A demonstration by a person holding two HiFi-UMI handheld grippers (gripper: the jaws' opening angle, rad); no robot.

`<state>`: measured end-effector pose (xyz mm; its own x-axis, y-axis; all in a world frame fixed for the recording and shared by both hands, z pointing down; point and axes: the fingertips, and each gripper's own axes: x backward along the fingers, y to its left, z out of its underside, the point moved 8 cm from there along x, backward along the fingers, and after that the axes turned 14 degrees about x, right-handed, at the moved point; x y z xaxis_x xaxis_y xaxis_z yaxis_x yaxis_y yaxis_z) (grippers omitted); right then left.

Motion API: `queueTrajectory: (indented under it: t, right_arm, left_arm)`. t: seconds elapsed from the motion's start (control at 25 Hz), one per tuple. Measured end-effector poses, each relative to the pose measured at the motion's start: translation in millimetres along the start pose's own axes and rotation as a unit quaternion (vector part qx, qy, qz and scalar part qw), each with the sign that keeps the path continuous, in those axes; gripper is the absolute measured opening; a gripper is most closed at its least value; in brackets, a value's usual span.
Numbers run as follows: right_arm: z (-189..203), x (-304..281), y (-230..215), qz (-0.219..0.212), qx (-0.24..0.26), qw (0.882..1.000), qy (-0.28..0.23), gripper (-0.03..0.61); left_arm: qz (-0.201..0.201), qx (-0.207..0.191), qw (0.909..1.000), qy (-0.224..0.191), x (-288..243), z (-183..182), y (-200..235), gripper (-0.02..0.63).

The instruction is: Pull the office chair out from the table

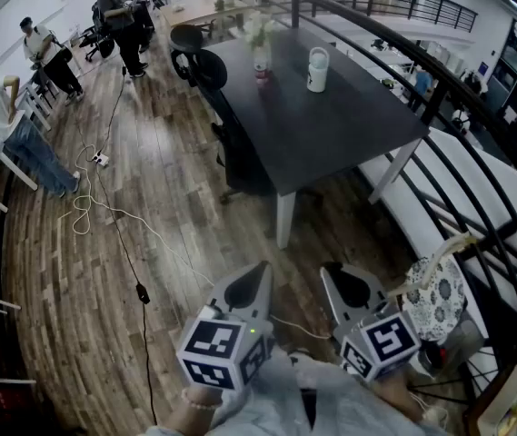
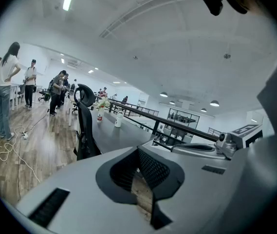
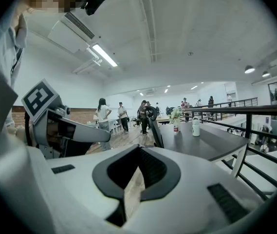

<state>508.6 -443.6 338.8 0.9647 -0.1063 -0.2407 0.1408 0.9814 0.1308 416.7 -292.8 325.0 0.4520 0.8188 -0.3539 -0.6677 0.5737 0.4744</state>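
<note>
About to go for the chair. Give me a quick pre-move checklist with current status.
1. Tongs empty: ok. Left tongs and right tongs hold nothing.
2. Tongs open for a grasp: not ok, both are shut.
3. Chair within reach: not ok. The office chair sits tucked at the table, well ahead of both tongs.
4. Approach path: ok, only wood floor lies between.
5. Pull-out space: cannot tell; a cable runs across the floor on the chair's open side.
6. Chair wheels free: cannot tell, the base is in shadow.
</note>
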Motion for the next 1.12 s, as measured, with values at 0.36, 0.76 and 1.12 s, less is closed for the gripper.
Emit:
queueTrajectory:
  t: [0.36,0.76,1.12]
  right_arm:
    - [-8.4,-12.2,2.9,0.008,-0.002,1.000,-0.001,0.003]
    - [-20.2,-48.6,17.2,0.024,-0.003,1.000,0.007,0.005]
    - [-56.5,-106.3,82.8,0.000,0.012,1.000,0.001,0.005]
  left_arm:
    - [0.011,-0.015,0.9997,0.013,-7.1,-13.6,9.1,0.011]
    - [0.011,-0.010,0.9998,0.010,-1.2,-35.4,49.6,0.011]
    - [-0.019,0.005,0.9997,-0.014,59.1,-67.7,124.5,0.011]
